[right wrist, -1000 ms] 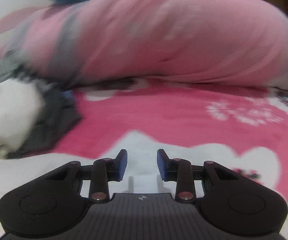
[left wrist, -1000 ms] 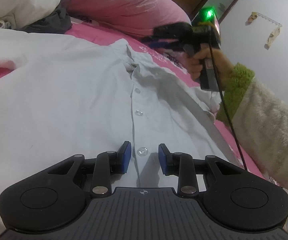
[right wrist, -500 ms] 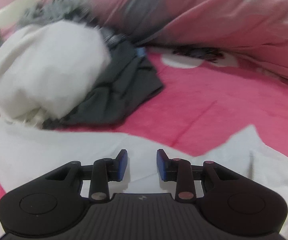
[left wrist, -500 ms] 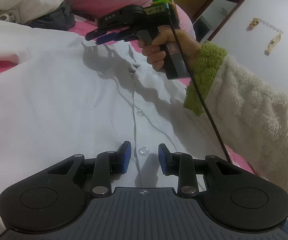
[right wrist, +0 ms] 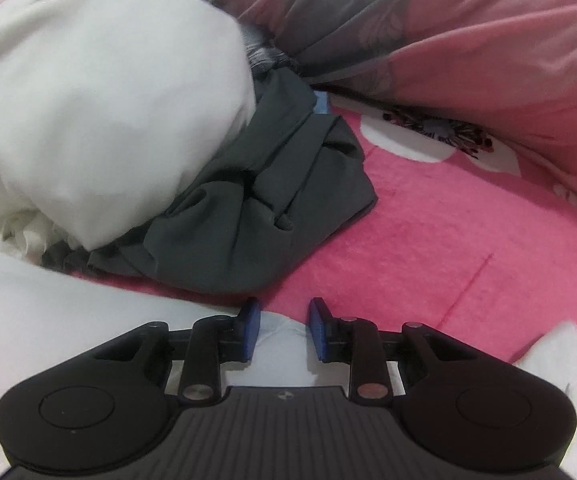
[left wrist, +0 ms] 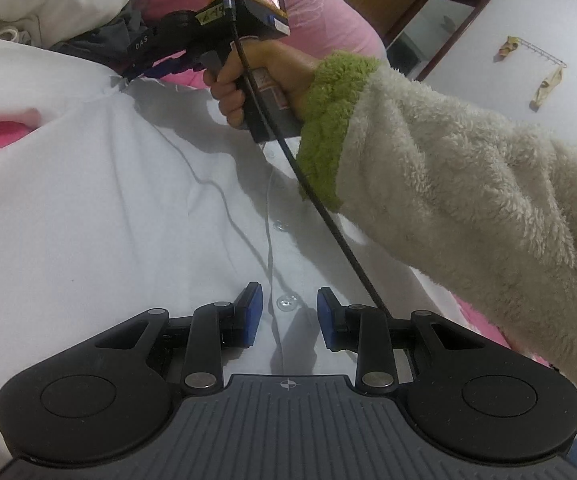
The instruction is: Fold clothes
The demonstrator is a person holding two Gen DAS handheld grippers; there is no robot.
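Observation:
A pale button-up shirt (left wrist: 108, 220) lies spread face up on the pink bed. My left gripper (left wrist: 288, 312) rests low over its placket, open, with a clear button (left wrist: 286, 302) in the gap between the blue pads. A hand carries my right gripper (left wrist: 140, 72) over the far end of the shirt, by the collar and shoulder. In the right wrist view that gripper (right wrist: 283, 324) points down at the shirt's edge (right wrist: 48, 320). Its jaws are closing, and a fold of white cloth lies between the pads, which do not press on it.
A white bundle (right wrist: 100, 100) and a crumpled dark grey garment (right wrist: 268, 208) lie just beyond the shirt's edge. A pink quilt (right wrist: 468, 40) rises behind them. A fuzzy cream sleeve (left wrist: 448, 184) and a black cable (left wrist: 328, 216) cross above the shirt's right half.
The right gripper swung from the shirt's right side leftward and down to the collar edge, and its jaws narrowed a little. The left gripper stayed still.

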